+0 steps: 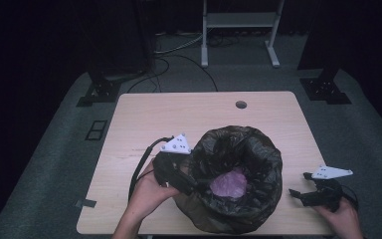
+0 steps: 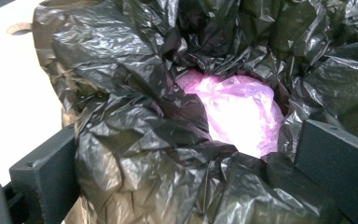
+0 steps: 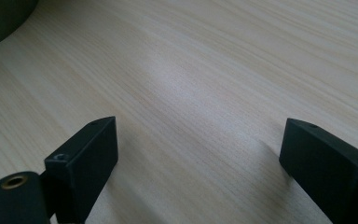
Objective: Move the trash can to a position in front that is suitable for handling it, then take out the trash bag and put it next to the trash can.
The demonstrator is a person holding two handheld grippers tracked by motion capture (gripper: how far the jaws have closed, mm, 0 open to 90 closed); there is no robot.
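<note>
1. The black bag (image 1: 238,174) sat at the table's (image 1: 144,119) five o'clock, its mouth open, a pink bundle (image 1: 229,183) inside.
2. The left gripper (image 1: 179,177) stood at the bag's nine o'clock rim, jaws wide with bunched film between them, not clamped.
3. The right gripper (image 1: 301,191) rested at three o'clock, spread wide, empty.
4. The film looked thin, soft and slippery; gathered rim folds offered the best hold.

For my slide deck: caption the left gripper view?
Left tool straddling the black bag's crumpled rim, pink bundle inside.
</note>
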